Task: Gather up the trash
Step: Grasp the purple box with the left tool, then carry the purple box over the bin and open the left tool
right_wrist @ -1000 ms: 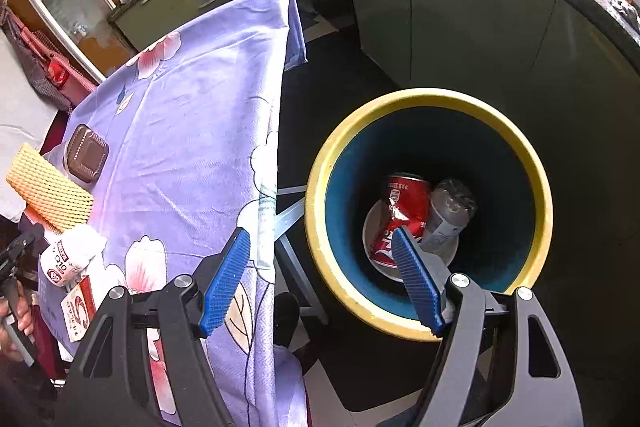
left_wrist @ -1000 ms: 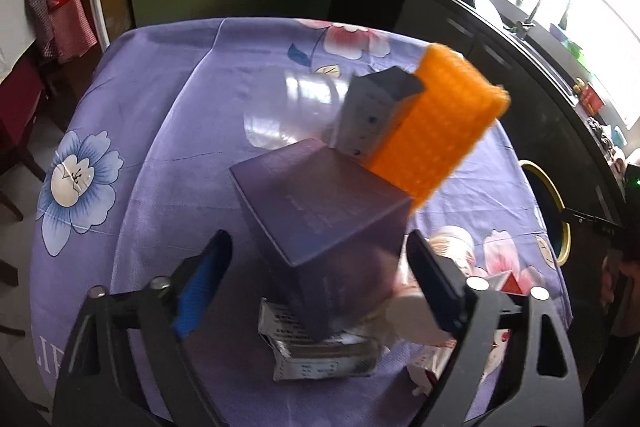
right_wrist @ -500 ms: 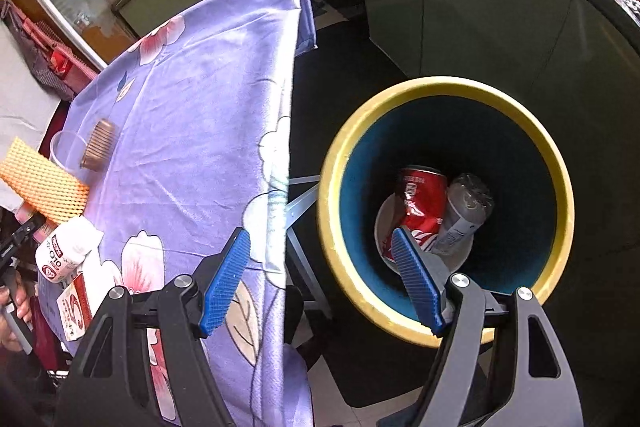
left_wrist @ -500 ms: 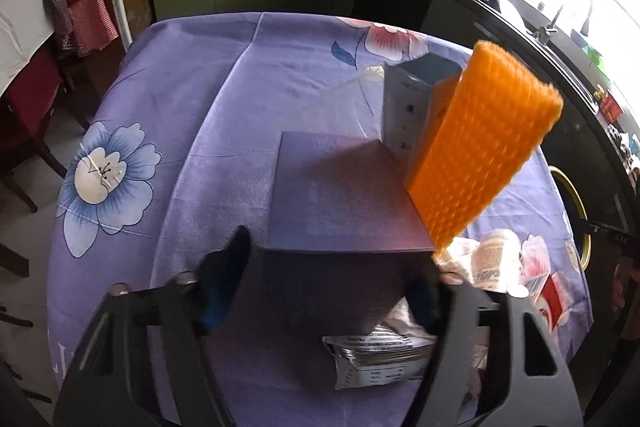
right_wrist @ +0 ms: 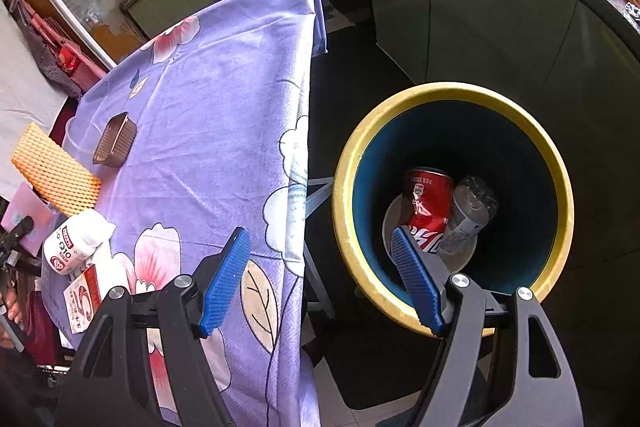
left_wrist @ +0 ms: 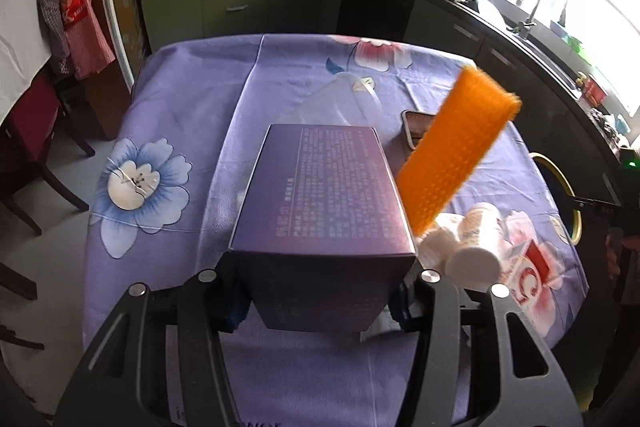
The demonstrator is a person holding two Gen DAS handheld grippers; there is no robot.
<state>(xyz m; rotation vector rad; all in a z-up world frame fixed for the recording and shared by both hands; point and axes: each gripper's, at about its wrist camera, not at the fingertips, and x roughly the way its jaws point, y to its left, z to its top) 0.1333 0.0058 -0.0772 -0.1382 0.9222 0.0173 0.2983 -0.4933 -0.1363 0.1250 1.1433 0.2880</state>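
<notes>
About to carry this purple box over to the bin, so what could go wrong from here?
1. The left tongs grip only the near end of the purple box; it may tip or slip out.
2. The orange foam net leans beside the box and may get swept along or knocked over.
3. The white bottle and red-and-white carton lie near the table edge, towards the bin; a swing could knock them off.

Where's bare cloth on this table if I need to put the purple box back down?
Bare tablecloth runs from the blue flower to the far edge, left of the purple box. Crowded on the right: orange foam net, brown tray, white bottle, clear cup.
</notes>
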